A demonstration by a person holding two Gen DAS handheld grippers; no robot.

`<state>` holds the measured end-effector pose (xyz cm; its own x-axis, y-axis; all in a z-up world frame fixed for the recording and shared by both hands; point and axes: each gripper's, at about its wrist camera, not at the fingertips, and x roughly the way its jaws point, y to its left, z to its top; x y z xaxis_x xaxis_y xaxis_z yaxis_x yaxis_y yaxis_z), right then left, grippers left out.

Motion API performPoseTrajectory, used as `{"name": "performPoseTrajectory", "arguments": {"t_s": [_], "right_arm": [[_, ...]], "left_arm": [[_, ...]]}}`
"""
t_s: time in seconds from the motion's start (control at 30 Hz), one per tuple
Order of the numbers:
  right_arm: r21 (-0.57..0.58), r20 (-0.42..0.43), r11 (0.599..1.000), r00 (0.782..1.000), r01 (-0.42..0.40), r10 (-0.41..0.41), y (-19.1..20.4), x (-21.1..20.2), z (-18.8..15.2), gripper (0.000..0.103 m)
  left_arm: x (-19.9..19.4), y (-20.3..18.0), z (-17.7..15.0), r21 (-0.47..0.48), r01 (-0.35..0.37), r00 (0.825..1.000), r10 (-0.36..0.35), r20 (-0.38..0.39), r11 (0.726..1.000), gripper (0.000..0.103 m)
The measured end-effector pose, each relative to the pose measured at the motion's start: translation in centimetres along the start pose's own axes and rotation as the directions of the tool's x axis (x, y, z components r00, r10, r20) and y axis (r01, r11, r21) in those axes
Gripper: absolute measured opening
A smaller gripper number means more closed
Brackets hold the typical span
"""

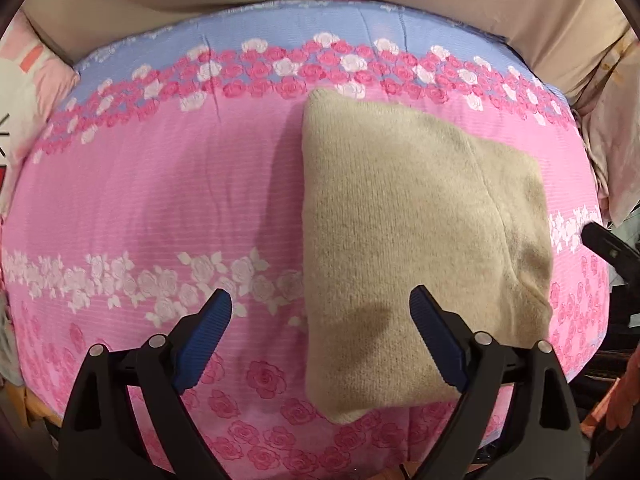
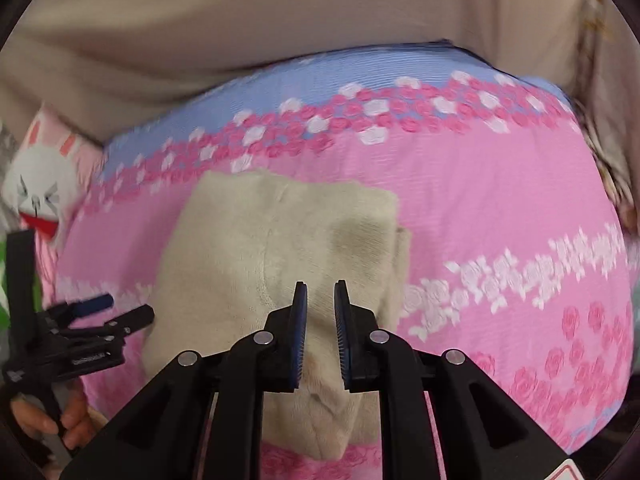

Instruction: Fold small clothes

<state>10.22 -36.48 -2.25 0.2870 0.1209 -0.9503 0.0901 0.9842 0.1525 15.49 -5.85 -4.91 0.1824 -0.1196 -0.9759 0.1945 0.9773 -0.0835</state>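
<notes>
While the beige knit garment [image 1: 420, 216] lies folded into a compact, roughly rectangular bundle on the pink rose-print bedspread [image 1: 160, 184], the left gripper [image 1: 320, 308] hovers above its near edge with fingers [image 1: 208, 328] spread wide and nothing between them. In the right wrist view the right gripper [image 2: 321, 296] hangs over the same garment [image 2: 280, 240], its fingers [image 2: 300, 320] nearly together with a narrow gap and, as far as can be seen, no cloth pinched in it. Ahead of both pairs of fingers the layers sit stacked, with one flap edge showing beyond the right fingers. I judge the folding nearly or fully done; what may remain is a final squaring or setting the bundle aside.
</notes>
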Motion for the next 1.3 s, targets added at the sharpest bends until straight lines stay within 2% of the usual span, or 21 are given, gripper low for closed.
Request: {"name": "performPoseTrajectory", "arguments": {"t_s": [0.1,0.13,0.17,0.23,0.3,0.37,0.47,0.53,0.63,0.73,0.8,0.83,0.9,0.93,0.97,1.03,1.1,1.17,1.2,1.27,1.3], "right_arm": [[-0.021,-0.161,0.997,0.984,0.080,-0.082,-1.0,7.5,-0.4,0.006],[0.012,-0.162,0.997,0.984,0.074,-0.071,-2.0,8.7,-0.6,0.006],[0.040,-0.142,0.997,0.988,0.070,-0.064,-2.3,8.0,-0.2,0.006],[0.083,-0.100,0.995,0.993,0.064,-0.055,-2.1,4.8,0.4,0.015],[0.097,-0.063,0.995,0.998,0.026,-0.020,-1.8,2.0,-0.1,0.027],[0.091,-0.094,0.996,0.995,-0.018,0.026,-1.6,0.8,-1.6,0.036],[0.112,-0.188,0.991,0.978,-0.073,0.093,-1.4,0.6,-5.4,0.049],[0.175,-0.212,0.976,0.963,-0.127,0.164,-1.6,0.6,-7.9,0.052],[0.211,-0.237,0.964,0.949,-0.161,0.210,-1.4,2.1,-9.7,0.055],[0.270,-0.256,0.948,0.936,-0.169,0.240,-1.7,4.2,-10.2,0.052],[0.322,-0.240,0.928,0.933,-0.185,0.269,-2.3,4.7,-9.7,0.013],[0.355,-0.225,0.910,0.925,-0.215,0.306,-2.6,4.5,-9.2,0.013],[0.365,-0.166,0.894,0.927,-0.258,0.336,-2.6,3.0,-7.8,0.009],[0.340,-0.136,0.899,0.931,-0.277,0.339,-2.2,1.6,-6.7,0.009],[0.313,-0.107,0.905,0.936,-0.288,0.335,-1.7,0.2,-5.7,0.009],[0.265,-0.043,0.914,0.944,-0.306,0.328,-1.2,-2.7,-4.2,0.008],[0.209,-0.005,0.943,0.964,-0.258,0.265,-1.1,-4.8,-3.6,0.007],[0.139,-0.039,0.983,0.991,-0.122,0.128,-1.6,-3.5,-4.5,0.007],[0.112,-0.120,0.992,0.990,-0.063,0.077,-2.1,-0.7,-6.0,0.007],[0.131,-0.250,0.991,0.966,-0.035,0.068,-3.5,4.0,-9.4,0.007],[0.159,-0.266,0.985,0.958,-0.065,0.106,-3.9,5.1,-10.6,0.008]], "left_arm": [[0.5,-0.4,0.1,0.007,0.021,1.000,-0.020,-0.017,1.000,0.088],[0.5,-0.5,0.2,0.011,0.025,1.000,-0.025,-0.018,1.000,0.088],[0.5,-0.5,0.2,0.014,0.032,0.999,-0.031,-0.017,0.999,0.088],[0.2,-0.2,0.2,0.013,0.045,0.999,-0.045,-0.005,0.999,0.088],[0.2,1.0,0.0,-0.038,0.111,0.994,-0.111,-0.005,0.993,0.090],[0.8,3.2,-0.3,-0.137,0.212,0.975,-0.220,-0.044,0.968,0.090],[1.6,5.6,-1.4,-0.217,0.295,0.945,-0.318,-0.081,0.931,0.090],[1.6,6.5,-2.3,-0.214,0.322,0.933,-0.348,-0.092,0.922,0.090],[1.4,6.1,-4.0,-0.083,0.362,0.916,-0.371,-0.155,0.929,0.091],[1.0,4.0,-5.7,0.090,0.369,0.914,-0.344,-0.213,0.925,0.092],[1.3,2.5,-6.6,0.194,0.330,0.936,-0.293,-0.198,0.924,0.092],[1.8,1.8,-6.9,0.228,0.288,0.952,-0.252,-0.175,0.930,0.091],[2.5,0.8,-6.8,0.254,0.268,0.961,-0.240,-0.135,0.929,0.079],[2.7,0.4,-6.4,0.257,0.261,0.964,-0.237,-0.122,0.931,0.063],[2.7,-0.4,-5.9,0.264,0.243,0.969,-0.221,-0.110,0.933,0.053],[2.9,-1.1,-5.7,0.290,0.180,0.983,-0.158,-0.097,0.940,0.044],[2.5,-1.3,-6.4,0.316,0.164,0.986,-0.143,-0.090,0.934,0.041],[2.6,-0.7,-7.8,0.336,0.157,0.985,-0.122,-0.123,0.929,0.039],[3.1,-0.1,-8.4,0.333,0.127,0.986,-0.083,-0.144,0.934,0.037],[5.6,1.4,-10.4,0.340,0.083,0.975,-0.005,-0.224,0.937,0.034],[5.7,2.0,-10.8,0.326,0.088,0.974,-0.013,-0.225,0.941,0.032]]}}
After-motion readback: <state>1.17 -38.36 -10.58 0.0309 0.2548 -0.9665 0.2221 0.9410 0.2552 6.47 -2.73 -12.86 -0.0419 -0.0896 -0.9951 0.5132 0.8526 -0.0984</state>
